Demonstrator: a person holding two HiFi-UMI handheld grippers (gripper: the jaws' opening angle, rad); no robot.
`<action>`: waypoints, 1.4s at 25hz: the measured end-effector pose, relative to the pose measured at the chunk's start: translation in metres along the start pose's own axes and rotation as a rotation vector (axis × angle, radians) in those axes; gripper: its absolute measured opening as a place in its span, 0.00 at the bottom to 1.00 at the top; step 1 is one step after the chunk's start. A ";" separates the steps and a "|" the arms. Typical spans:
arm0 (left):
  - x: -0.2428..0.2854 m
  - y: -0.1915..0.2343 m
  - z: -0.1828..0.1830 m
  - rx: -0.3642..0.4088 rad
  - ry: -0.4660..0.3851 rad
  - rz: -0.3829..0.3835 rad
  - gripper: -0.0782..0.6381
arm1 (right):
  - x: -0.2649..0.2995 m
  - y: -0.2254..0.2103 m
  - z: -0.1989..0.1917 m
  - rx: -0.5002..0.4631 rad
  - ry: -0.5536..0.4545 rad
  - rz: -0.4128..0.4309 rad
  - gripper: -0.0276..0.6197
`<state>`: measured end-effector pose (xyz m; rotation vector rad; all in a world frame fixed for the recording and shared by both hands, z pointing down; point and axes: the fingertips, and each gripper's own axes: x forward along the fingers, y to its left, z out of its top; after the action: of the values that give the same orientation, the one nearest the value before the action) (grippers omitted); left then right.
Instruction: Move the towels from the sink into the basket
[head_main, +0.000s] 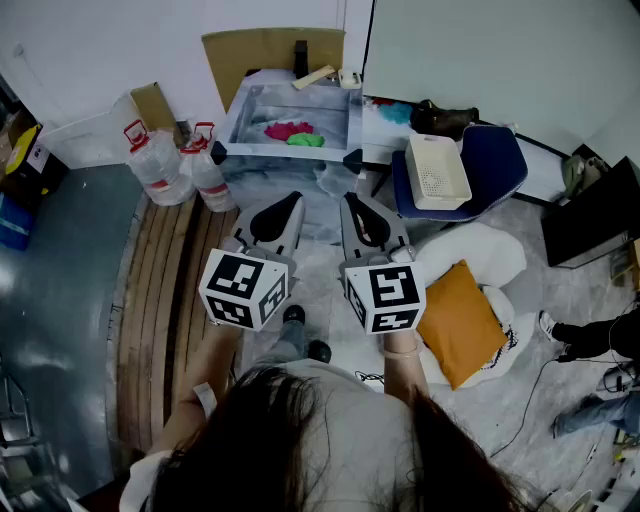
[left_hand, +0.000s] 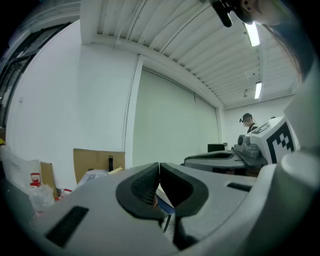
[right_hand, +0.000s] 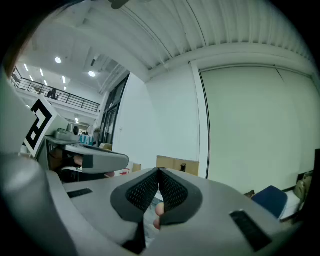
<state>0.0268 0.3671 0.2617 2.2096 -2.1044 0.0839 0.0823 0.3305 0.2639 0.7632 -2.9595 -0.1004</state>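
Note:
In the head view a pale sink (head_main: 246, 106) stands ahead of me by the wall. A magenta towel (head_main: 287, 129) and a green towel (head_main: 306, 140) lie in it. A white plastic basket (head_main: 437, 171) rests on a blue chair to the sink's right. My left gripper (head_main: 282, 208) and right gripper (head_main: 357, 208) are held side by side near my body, well short of the sink, tips pointing toward it. Both are shut with nothing between the jaws, as the left gripper (left_hand: 159, 167) and right gripper (right_hand: 159, 172) views show.
Two water jugs (head_main: 180, 165) stand left of the sink on wooden boards. A cardboard sheet (head_main: 262, 48) leans on the wall behind it. An orange cushion (head_main: 459, 322) on white padding lies on the floor at my right. A person's legs (head_main: 590, 335) show at the far right.

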 end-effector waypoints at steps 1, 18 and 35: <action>0.004 0.005 -0.001 0.004 0.001 -0.003 0.12 | 0.006 -0.001 -0.001 0.001 -0.002 -0.005 0.08; 0.059 0.098 0.003 -0.007 -0.022 -0.051 0.12 | 0.117 -0.001 -0.011 0.072 0.035 -0.009 0.08; 0.091 0.165 -0.003 -0.056 -0.027 -0.078 0.12 | 0.189 -0.002 -0.022 0.092 0.077 -0.040 0.09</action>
<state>-0.1338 0.2694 0.2783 2.2689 -2.0051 -0.0100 -0.0797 0.2360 0.2979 0.8174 -2.8938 0.0623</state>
